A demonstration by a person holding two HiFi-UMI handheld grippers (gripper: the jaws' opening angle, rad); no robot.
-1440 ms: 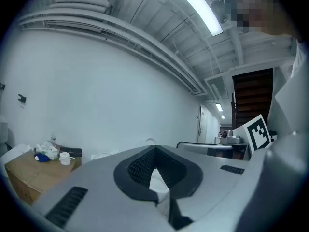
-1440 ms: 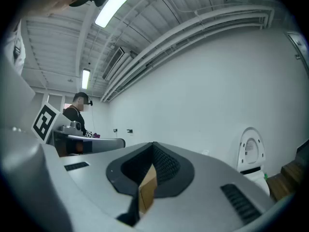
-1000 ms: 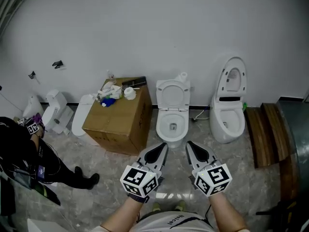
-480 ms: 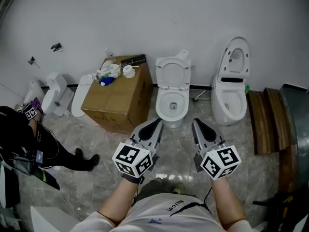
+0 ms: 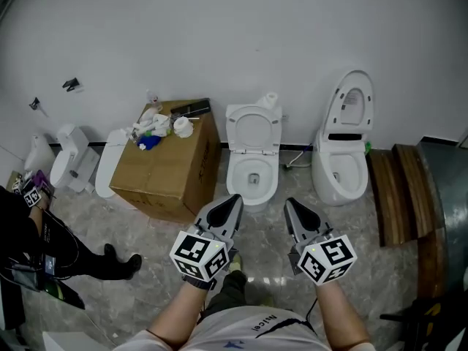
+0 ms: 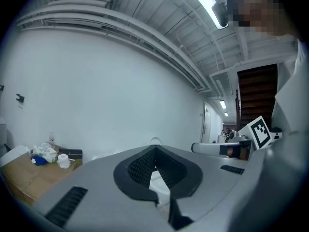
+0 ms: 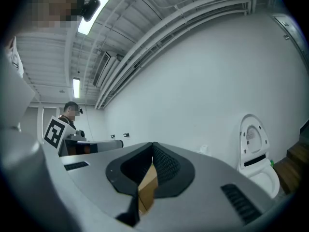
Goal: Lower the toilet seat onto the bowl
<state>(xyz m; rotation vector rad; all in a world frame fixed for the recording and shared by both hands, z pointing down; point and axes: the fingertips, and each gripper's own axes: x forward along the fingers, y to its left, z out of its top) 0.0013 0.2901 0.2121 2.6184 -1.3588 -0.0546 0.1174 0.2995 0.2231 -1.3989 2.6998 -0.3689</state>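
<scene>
— Vs a sec ago: cardboard box (image 5: 157, 174) & both toilets slid left in frame; left gripper (image 5: 232, 199) & right gripper (image 5: 290, 204) a bit higher, lower centre.
— Fingers?
— Closed on both, nothing between.
— Seat?
— Seat (image 5: 253, 129) up on centre toilet, leaning back above bowl (image 5: 251, 175). Same on right toilet (image 5: 338, 168), upper right. Can't tell which is meant.
— Progress?
— None yet, prob. Well short of either; approach, contact & lowering all left.
</scene>
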